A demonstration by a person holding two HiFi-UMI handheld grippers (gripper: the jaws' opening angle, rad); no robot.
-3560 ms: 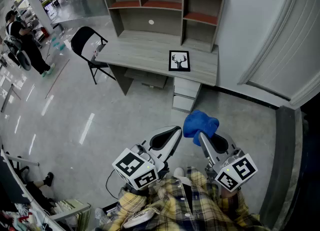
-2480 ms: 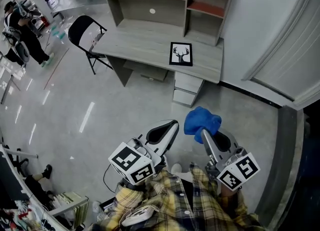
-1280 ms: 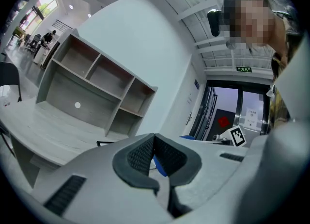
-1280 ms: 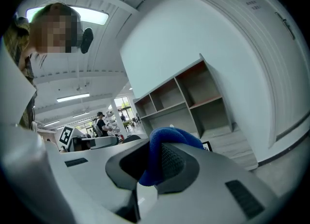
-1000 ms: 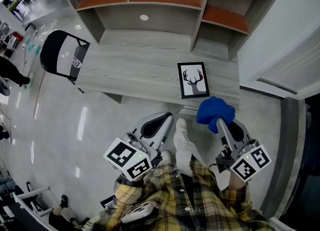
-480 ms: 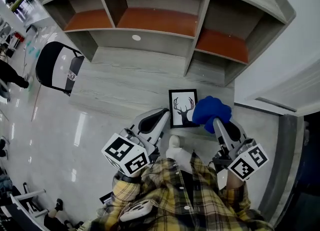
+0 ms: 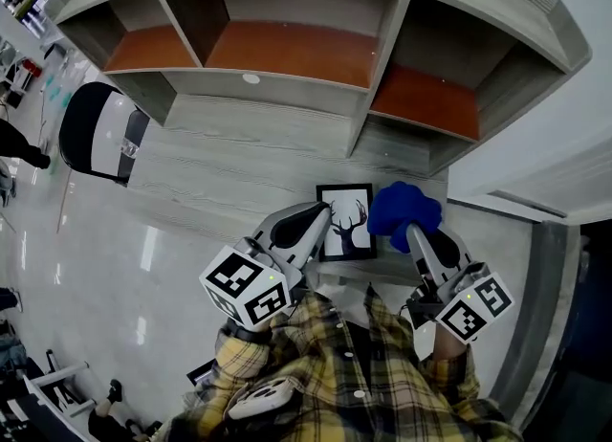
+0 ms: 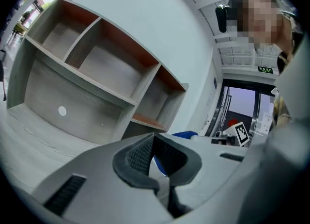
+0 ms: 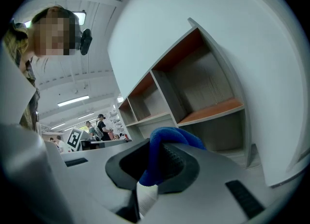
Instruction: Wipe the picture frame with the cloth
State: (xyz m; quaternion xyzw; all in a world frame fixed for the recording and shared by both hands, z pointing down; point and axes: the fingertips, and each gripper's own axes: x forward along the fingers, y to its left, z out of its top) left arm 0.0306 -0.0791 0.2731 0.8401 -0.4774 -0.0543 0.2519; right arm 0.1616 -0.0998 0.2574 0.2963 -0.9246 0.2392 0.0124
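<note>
A black picture frame (image 7: 346, 223) with a deer print lies flat near the front edge of the grey desk (image 7: 220, 158). My right gripper (image 7: 413, 231) is shut on a bunched blue cloth (image 7: 404, 208), which hangs at the frame's right edge. In the right gripper view the cloth (image 9: 170, 138) bulges out between the jaws of the right gripper (image 9: 157, 166). My left gripper (image 7: 312, 220) hovers at the frame's left edge, jaws together and holding nothing. The left gripper view shows the left gripper (image 8: 155, 154) and the blue cloth (image 8: 184, 134) beyond it.
A hutch of open shelves (image 7: 287, 48) with orange-brown boards stands on the back of the desk. A black folding chair (image 7: 91, 134) sits at the desk's left end. A white wall and door frame (image 7: 535, 163) close off the right side.
The desk has drawn close: the frame, once far ahead across the floor, now lies just under both grippers. The cloth has stayed in the right gripper throughout.
</note>
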